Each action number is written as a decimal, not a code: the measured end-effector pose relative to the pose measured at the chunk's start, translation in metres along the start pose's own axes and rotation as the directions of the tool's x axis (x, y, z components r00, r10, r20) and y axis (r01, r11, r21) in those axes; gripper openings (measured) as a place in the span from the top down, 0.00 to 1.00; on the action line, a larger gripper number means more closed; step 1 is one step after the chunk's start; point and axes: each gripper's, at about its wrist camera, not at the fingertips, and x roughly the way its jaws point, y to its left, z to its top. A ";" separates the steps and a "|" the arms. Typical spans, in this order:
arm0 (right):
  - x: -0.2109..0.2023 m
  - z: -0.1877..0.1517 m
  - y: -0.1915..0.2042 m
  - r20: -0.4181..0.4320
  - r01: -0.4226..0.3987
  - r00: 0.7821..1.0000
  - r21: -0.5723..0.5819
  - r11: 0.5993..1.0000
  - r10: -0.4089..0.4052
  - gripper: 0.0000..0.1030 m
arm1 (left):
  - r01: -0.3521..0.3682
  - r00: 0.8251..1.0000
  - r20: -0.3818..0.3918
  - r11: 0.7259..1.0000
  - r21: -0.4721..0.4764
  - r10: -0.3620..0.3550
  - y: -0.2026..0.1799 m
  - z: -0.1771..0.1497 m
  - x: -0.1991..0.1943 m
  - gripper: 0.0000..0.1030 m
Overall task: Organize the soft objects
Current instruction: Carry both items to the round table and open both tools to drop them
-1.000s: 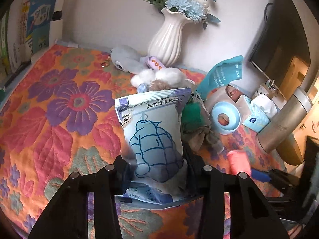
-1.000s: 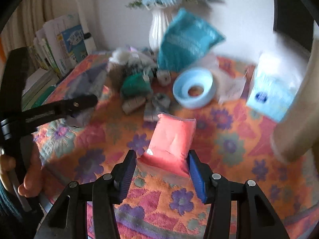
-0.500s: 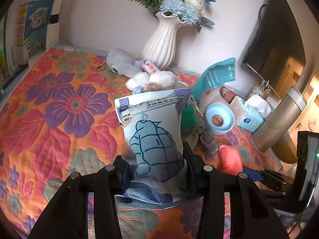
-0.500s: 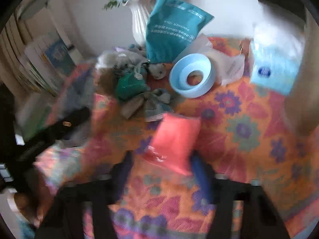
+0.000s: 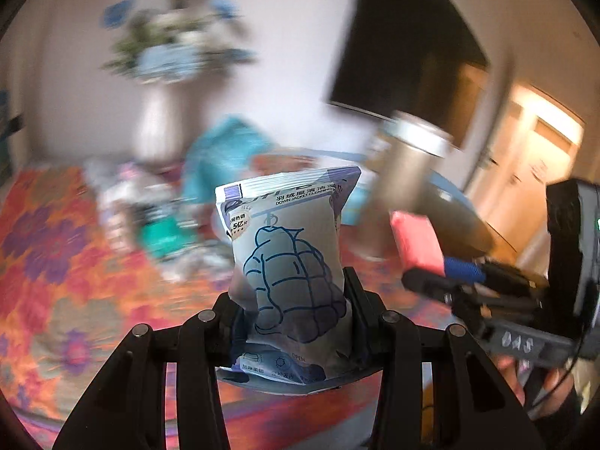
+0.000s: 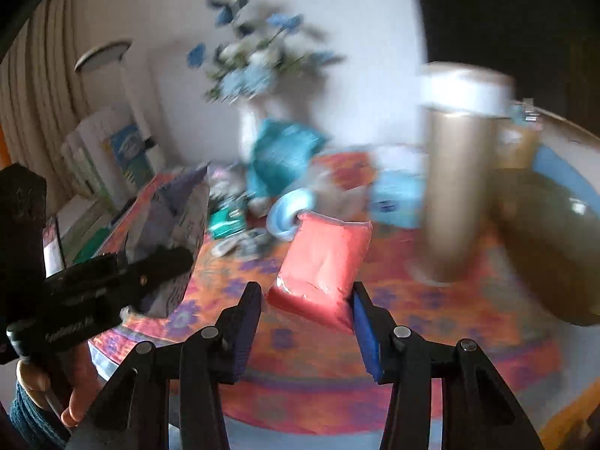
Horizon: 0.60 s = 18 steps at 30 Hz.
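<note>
My left gripper (image 5: 292, 300) is shut on a grey-blue wipes pouch (image 5: 288, 247) printed with a down jacket, held upright above the floral tablecloth (image 5: 56, 262). My right gripper (image 6: 305, 300) is shut on a soft pink packet (image 6: 322, 258), lifted off the cloth. The pink packet (image 5: 416, 240) and right gripper also show at the right of the left wrist view. The pouch (image 6: 176, 232) and left gripper show at the left of the right wrist view. Both views are blurred by motion.
A heap of soft items (image 6: 240, 221) lies by a white vase of blue flowers (image 6: 258, 75), with a teal bag (image 6: 281, 153), a light blue ring (image 6: 288, 213) and a tissue pack (image 6: 393, 198). A tall gold cylinder (image 6: 453, 187) stands right. Books (image 6: 108, 157) stand far left.
Both grippers have risen and swung right with their loads. The pink packet is off the cloth and higher. The views now face the gold cylinder and doorway.
</note>
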 end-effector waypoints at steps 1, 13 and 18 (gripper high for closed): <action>-0.009 0.000 -0.012 0.015 0.022 1.000 0.016 1.000 -0.022 0.55 | 0.038 0.999 -0.019 0.999 0.032 -0.038 -0.018 0.003 0.008 0.60; -0.077 0.019 -0.194 0.071 0.247 0.952 0.393 0.886 -0.297 0.55 | 0.275 0.959 -0.141 0.932 0.238 -0.247 -0.174 0.058 0.097 0.60; -0.064 0.025 -0.259 0.002 0.243 0.957 0.545 0.802 -0.291 0.54 | 0.218 0.971 -0.162 0.927 0.306 -0.174 -0.219 0.068 0.142 0.60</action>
